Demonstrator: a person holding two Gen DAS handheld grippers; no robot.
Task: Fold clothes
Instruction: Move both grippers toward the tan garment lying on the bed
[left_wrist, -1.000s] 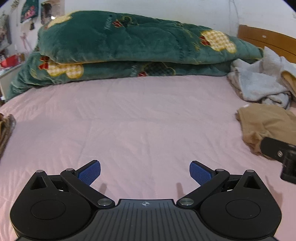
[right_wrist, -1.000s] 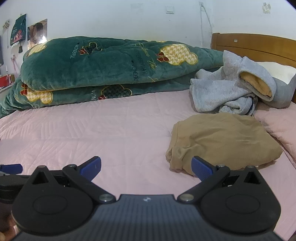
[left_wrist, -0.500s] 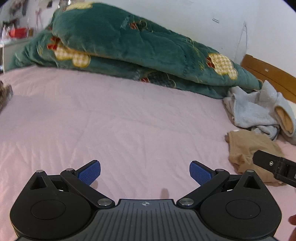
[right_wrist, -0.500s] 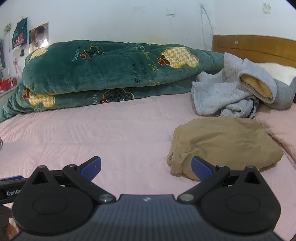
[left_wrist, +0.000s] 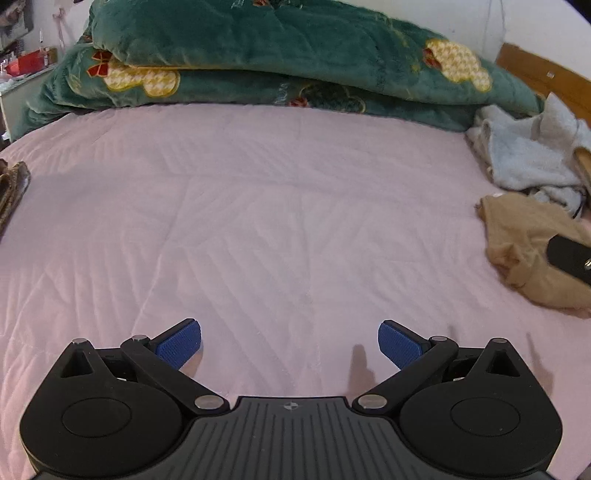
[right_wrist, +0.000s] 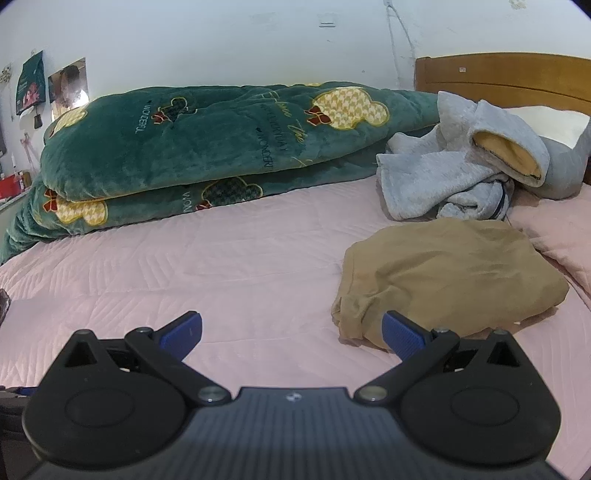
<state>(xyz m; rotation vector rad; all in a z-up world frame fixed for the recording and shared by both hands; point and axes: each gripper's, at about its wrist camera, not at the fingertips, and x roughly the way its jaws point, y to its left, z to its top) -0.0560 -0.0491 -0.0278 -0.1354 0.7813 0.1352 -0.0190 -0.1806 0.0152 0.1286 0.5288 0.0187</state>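
Note:
A crumpled tan garment (right_wrist: 450, 273) lies on the pink bed sheet (right_wrist: 240, 266), at the right of the right wrist view; it also shows at the right edge of the left wrist view (left_wrist: 524, 251). A heap of grey fleece clothes (right_wrist: 461, 166) lies behind it, also in the left wrist view (left_wrist: 528, 158). My right gripper (right_wrist: 291, 334) is open and empty, its right finger just in front of the tan garment's near edge. My left gripper (left_wrist: 290, 343) is open and empty over bare sheet (left_wrist: 258, 221).
A folded green quilt (right_wrist: 207, 147) runs along the back by the wall, also in the left wrist view (left_wrist: 277, 62). A wooden headboard (right_wrist: 509, 81) stands at the right. A brown patterned item (left_wrist: 11, 188) lies at the left edge. A pink pillow (right_wrist: 565, 236) lies at the far right.
The left gripper's view has swung back to level over the sheet, with the tan garment farther right. The right gripper has held almost still. Both stay open.

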